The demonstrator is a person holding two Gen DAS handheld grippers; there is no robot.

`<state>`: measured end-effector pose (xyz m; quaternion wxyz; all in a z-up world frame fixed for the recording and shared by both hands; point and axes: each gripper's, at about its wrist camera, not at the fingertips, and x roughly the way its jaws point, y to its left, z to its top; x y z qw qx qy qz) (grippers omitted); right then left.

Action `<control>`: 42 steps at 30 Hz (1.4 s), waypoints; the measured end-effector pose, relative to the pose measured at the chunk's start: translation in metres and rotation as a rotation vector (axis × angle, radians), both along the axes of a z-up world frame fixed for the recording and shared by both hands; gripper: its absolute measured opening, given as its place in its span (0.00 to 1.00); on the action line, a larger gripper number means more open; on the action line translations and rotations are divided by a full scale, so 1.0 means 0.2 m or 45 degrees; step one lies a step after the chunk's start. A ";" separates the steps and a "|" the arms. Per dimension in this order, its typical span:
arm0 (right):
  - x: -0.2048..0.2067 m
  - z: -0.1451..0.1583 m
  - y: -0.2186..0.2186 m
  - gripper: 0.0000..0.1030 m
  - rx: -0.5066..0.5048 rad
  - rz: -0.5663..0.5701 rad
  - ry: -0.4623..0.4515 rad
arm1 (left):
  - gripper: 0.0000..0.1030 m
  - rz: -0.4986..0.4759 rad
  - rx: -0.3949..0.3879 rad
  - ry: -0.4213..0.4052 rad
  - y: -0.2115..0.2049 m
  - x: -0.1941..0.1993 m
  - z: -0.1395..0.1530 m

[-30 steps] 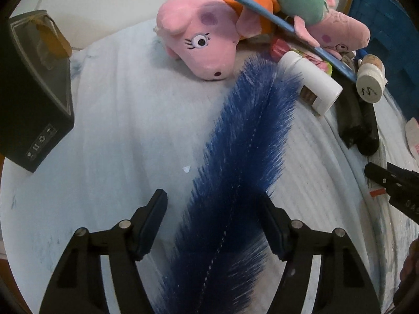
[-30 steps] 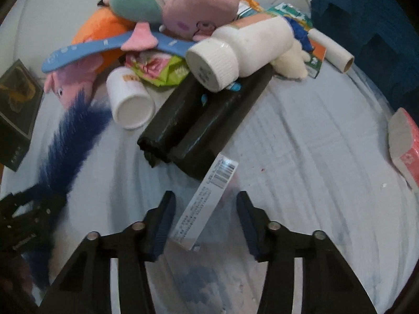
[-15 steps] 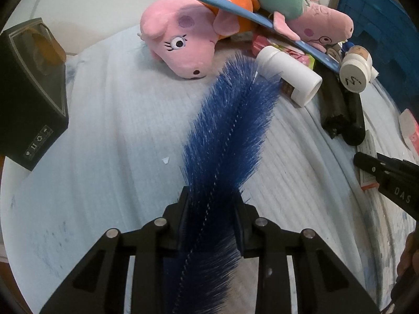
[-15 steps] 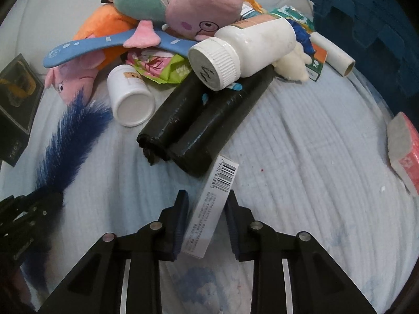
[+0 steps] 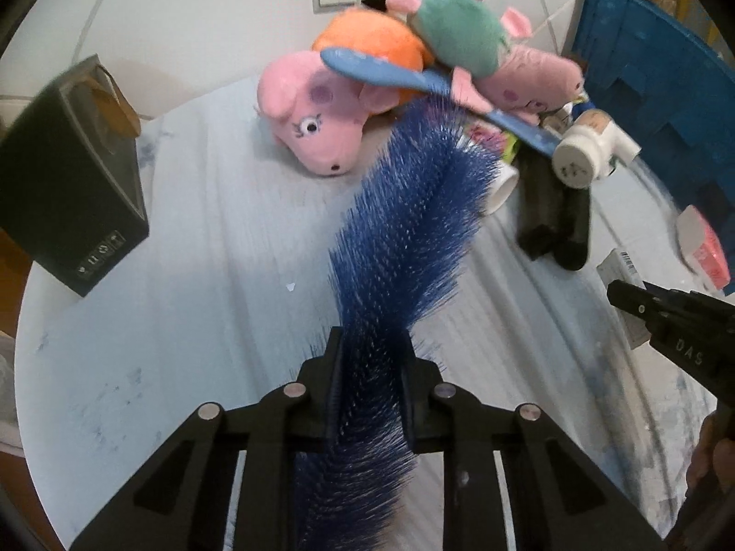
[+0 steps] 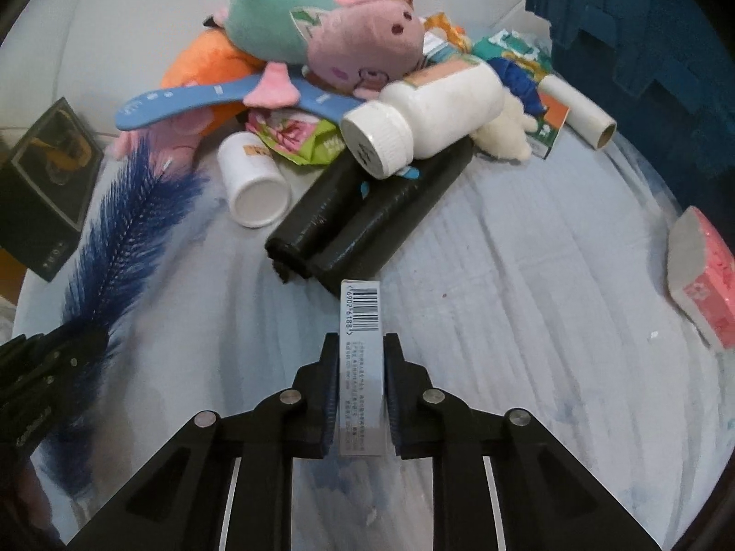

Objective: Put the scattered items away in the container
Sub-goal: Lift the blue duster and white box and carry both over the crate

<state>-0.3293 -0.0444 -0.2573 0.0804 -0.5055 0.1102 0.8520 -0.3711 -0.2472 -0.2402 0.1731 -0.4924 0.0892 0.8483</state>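
My left gripper (image 5: 370, 344) is shut on a blue bristly feather duster (image 5: 404, 229) and holds it lifted off the white cloth, its tip bending over. The duster also shows in the right wrist view (image 6: 124, 229). My right gripper (image 6: 360, 349) is shut on a slim white box with a barcode (image 6: 361, 358), raised above the cloth. The blue crate (image 6: 643, 46) stands at the far right; it also shows in the left wrist view (image 5: 657, 92). The right gripper (image 5: 666, 321) shows at the right edge of the left wrist view.
A pile lies at the back: pink pig plush (image 5: 317, 124), green and pink plush (image 6: 349, 36), blue shoehorn (image 6: 206, 96), white bottles (image 6: 427, 115), black rolls (image 6: 367, 220). A black box (image 5: 69, 174) stands left. A pink tissue pack (image 6: 703, 275) lies right.
Both grippers closed from open: the left on the duster, the right on the barcode box. Both items have since been lifted off the cloth, and the box now points straight ahead.
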 end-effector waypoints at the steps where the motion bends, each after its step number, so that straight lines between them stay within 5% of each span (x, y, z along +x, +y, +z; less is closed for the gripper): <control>1: 0.02 0.02 0.00 0.17 -0.003 0.002 0.009 | 0.19 -0.003 0.007 0.010 0.01 0.01 0.02; 21: 0.32 0.60 0.16 0.17 0.065 0.041 0.268 | 0.17 -0.058 0.146 0.238 0.26 0.28 0.55; 36: 0.58 1.10 0.77 0.17 0.131 0.255 0.481 | 0.15 0.115 0.183 0.423 0.92 0.58 0.95; 42: 0.65 1.23 0.99 0.17 0.134 0.254 0.536 | 0.15 0.092 0.188 0.460 1.15 0.61 1.07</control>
